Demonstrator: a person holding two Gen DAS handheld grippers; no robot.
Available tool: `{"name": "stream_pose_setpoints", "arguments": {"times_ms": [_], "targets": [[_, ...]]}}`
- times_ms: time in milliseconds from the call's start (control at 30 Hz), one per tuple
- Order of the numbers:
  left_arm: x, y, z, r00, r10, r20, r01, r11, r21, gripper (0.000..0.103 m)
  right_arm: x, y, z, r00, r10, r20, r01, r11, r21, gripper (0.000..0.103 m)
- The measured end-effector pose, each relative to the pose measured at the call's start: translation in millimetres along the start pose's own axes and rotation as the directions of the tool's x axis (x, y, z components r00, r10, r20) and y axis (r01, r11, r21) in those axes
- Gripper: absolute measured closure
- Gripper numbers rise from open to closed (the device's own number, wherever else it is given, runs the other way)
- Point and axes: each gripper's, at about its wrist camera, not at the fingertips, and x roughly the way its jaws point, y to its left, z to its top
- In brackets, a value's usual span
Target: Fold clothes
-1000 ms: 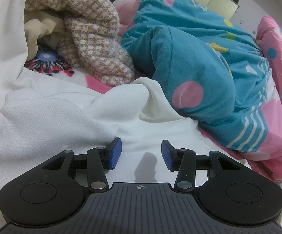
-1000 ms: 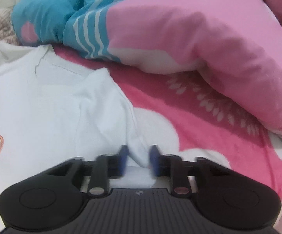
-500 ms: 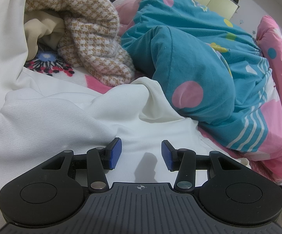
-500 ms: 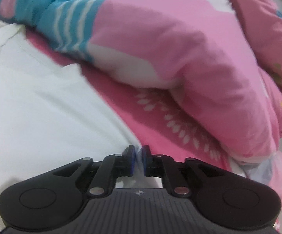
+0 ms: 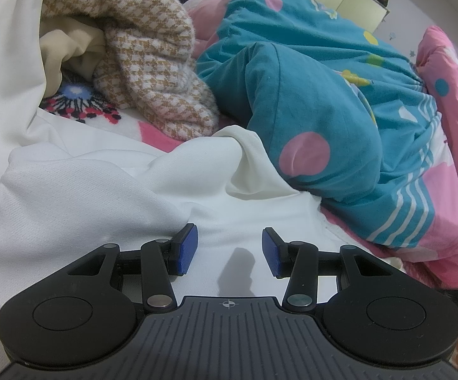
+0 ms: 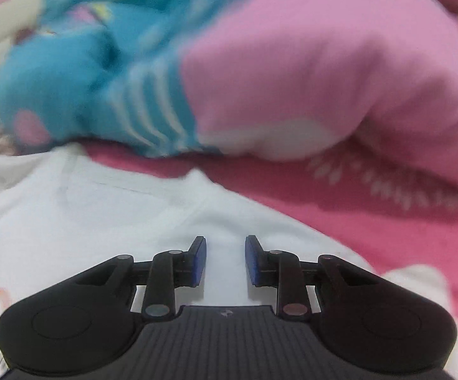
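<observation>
Looking through the left wrist view: we see the white garment [image 5: 96, 196] spread over the bed, rumpled into soft ridges, one fold rising toward the teal quilt [image 5: 308, 101].
Left gripper [image 5: 229, 250]: released, blue pads well apart, nothing between them; it hangs just above a flat stretch of the white cloth and casts a small shadow there.
Background, left view: a houndstooth blanket [image 5: 140, 63] lies heaped beyond the garment, and a person lies under the covers at the far end.
Right wrist view: blurred, yet we make out the white garment [image 6: 108, 215] lying flat on the pink bedsheet [image 6: 339, 196], its edge running diagonally ahead of the fingers, a sleeve-like flap pointing toward the quilt.
Right gripper [image 6: 225, 259]: its jaws have just been opening; the pads stand apart over the cloth with no fabric pinched between them.
Handling, our judgement: light, limp knit that will sag and wrinkle; not fragile, and it should drag a little on the fleecy sheet.
Where to take hold, our judgement: pinch at an edge or corner, such as the hem or that flap, one gripper on each side, so that a single layer lifts cleanly.
</observation>
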Motion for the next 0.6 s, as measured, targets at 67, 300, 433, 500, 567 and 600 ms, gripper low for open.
{"name": "stream_pose_setpoints", "arguments": {"times_ms": [67, 300, 433, 500, 567, 600], "targets": [[0.0, 1.7, 0.0, 1.000, -0.006, 0.001, 0.006, 1.000, -0.008, 0.058, 10.3, -9.1, 12.9, 0.999, -0.027, 0.022, 0.026, 0.997, 0.067, 0.078], [0.6, 0.8, 0.8, 1.000, -0.003, -0.002, 0.003, 1.000, -0.007, 0.058, -70.3, -89.2, 14.9, 0.977, -0.187, 0.100, 0.140, 0.923, 0.358, 0.077], [0.4, 0.5, 1.2, 1.000, 0.000, -0.002, 0.000, 1.000, -0.006, 0.058, -126.4, -95.1, -21.8, 0.988, -0.133, 0.073, 0.102, 0.939, 0.329, 0.076], [0.5, 0.3, 1.0, 1.000, 0.001, -0.002, -0.001, 1.000, -0.005, 0.058, -139.0, -93.6, -39.8, 0.995, -0.091, 0.040, 0.075, 0.953, 0.293, 0.075], [0.7, 0.0, 0.7, 1.000, 0.002, -0.002, -0.002, 1.000, -0.004, 0.058, -132.1, -85.2, -48.9, 0.999, -0.040, 0.001, 0.038, 0.961, 0.273, 0.075], [0.7, 0.1, 0.7, 1.000, 0.002, -0.002, -0.002, 1.000, -0.005, 0.058, -124.9, -82.3, -51.5, 1.000, -0.025, -0.017, 0.029, 0.963, 0.267, 0.075]]}}
